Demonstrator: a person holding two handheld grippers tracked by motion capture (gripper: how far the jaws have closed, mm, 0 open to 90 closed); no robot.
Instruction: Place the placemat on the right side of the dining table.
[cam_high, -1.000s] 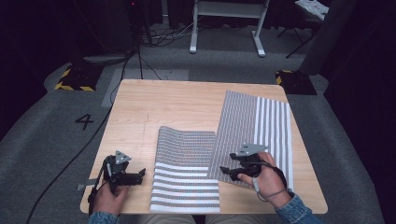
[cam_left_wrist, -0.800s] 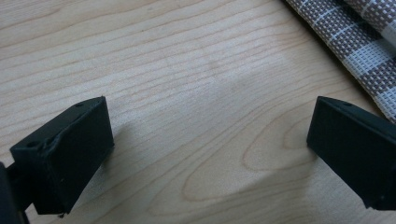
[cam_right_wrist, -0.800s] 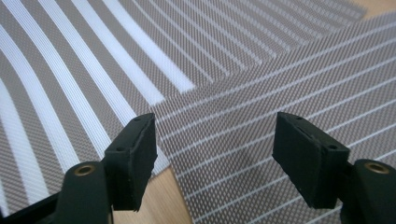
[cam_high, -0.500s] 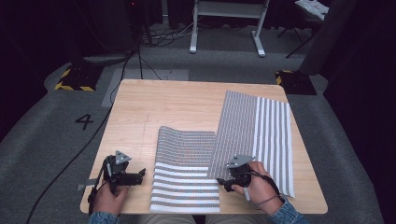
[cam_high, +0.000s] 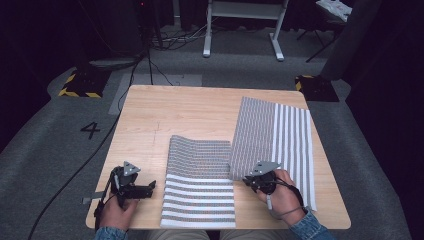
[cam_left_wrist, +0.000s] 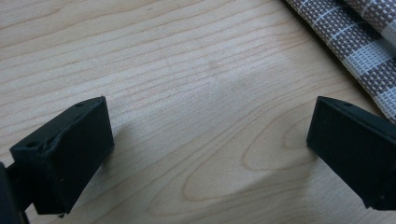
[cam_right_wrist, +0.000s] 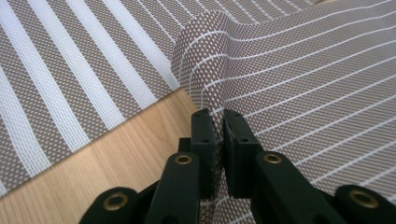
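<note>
Two brown-and-white striped woven mats lie on the wooden table (cam_high: 190, 115). The right mat (cam_high: 292, 145) has its left part folded over, showing a finer pattern. My right gripper (cam_high: 248, 181) is at that mat's near left corner and shut on its raised edge; in the right gripper view the jaws (cam_right_wrist: 218, 116) pinch a curled-up fold of the mat (cam_right_wrist: 299, 84). The centre mat (cam_high: 200, 195) lies flat at the front edge. My left gripper (cam_high: 149, 188) rests on bare wood left of it, open (cam_left_wrist: 210, 140), with the mat's edge (cam_left_wrist: 359, 42) just beyond its right jaw.
The table's near edge (cam_high: 150, 226) is close under both hands. Bare wood spreads across the far and left parts of the table. Around it is grey carpet with a cable (cam_high: 95, 155), a "4" floor mark (cam_high: 90, 130) and a white stand (cam_high: 242, 25) behind.
My right hand has shifted slightly left along the right mat's near corner, its gripper staying shut on the fold. The left gripper has not moved.
</note>
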